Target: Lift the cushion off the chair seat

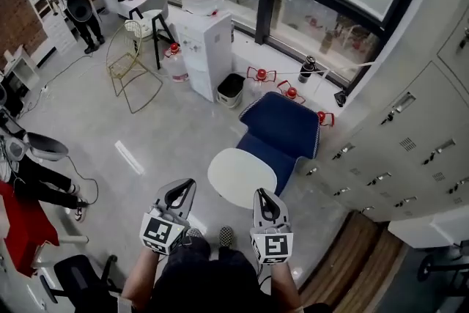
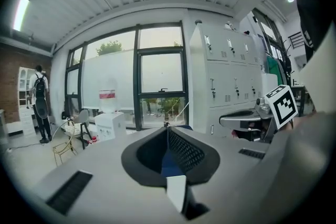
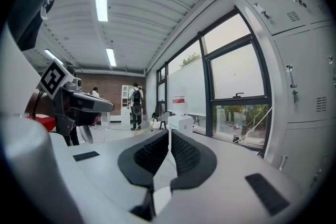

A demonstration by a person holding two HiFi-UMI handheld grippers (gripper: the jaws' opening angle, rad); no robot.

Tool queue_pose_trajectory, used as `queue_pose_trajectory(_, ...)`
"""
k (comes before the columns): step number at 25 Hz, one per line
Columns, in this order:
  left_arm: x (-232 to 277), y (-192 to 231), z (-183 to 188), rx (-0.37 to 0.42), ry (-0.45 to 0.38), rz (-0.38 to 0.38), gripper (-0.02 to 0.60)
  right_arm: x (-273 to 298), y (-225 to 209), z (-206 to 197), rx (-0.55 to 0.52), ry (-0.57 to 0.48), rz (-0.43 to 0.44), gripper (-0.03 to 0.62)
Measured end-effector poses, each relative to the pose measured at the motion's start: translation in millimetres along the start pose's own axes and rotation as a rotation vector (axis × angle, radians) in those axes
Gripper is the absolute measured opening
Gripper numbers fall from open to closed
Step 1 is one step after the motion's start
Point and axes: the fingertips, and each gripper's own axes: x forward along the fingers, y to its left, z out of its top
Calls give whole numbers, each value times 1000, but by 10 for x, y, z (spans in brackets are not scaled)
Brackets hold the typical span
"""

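Cushion [image 1: 282, 127]: a deep-blue padded slab with pale piping along its right edge. It lies on the blue chair [image 1: 268, 159], which stands on the floor against the grey lockers [image 1: 410, 143], under the window. From the head view I cannot make out exactly where the cushion ends and the seat begins.

A white round disc [image 1: 240, 177] stands just in front and hides the seat's near edge. I cannot tell whether it is a low bench top or something else.

Handling, as I judge it: soft, light and bulky, with a cloth cover that should not slip. It is likely to sag or fold if raised by one corner. I would take it at two places, one on each side edge near the piping, and pinch the padding deep enough that the fabric alone does not pull away.

The left gripper [image 1: 183, 190] and right gripper [image 1: 262, 200] are held low in front of me, side by side, aimed toward the chair and well apart from it. On both, the jaws are closed tip to tip with nothing between them, so they must be spread before any grasp.

Further out, a water dispenser [image 1: 201, 48] stands by the window.
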Motion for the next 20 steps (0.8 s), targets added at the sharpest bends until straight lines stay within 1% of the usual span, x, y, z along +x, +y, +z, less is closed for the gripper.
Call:
queue_pose_trajectory(2,150,-35,39,16,0,-32,25,10,-148,-32,10,9,-38,35)
queue_pose_trajectory(4,289,-70,57,16,-6,-66,25,5,-265,-53,11,17,-71,35)
queue_pose_trajectory(6,410,-84,51,11,-13,-99,25,16,-333,-55,7,18,-98,35)
queue_pose_trajectory(8,523,-80,28,19,6,-136,25,51,-394,-56,15,20,-133,35)
queue_pose_trajectory(10,648,-39,22,21,0,-172,25,114,-437,-76,17,31,-167,35)
queue_pose_trajectory(11,703,-3,18,21,-4,-189,25,156,-442,-87,16,37,-183,35)
queue_pose_trajectory(14,846,163,-23,35,22,-241,25,315,-417,-95,25,55,-234,35)
queue_pose_trajectory(18,1066,477,-44,27,18,-293,25,589,-343,-55,37,71,-289,35)
queue_pose_trajectory(20,1163,656,-53,31,34,-323,25,761,-307,-34,48,76,-315,35)
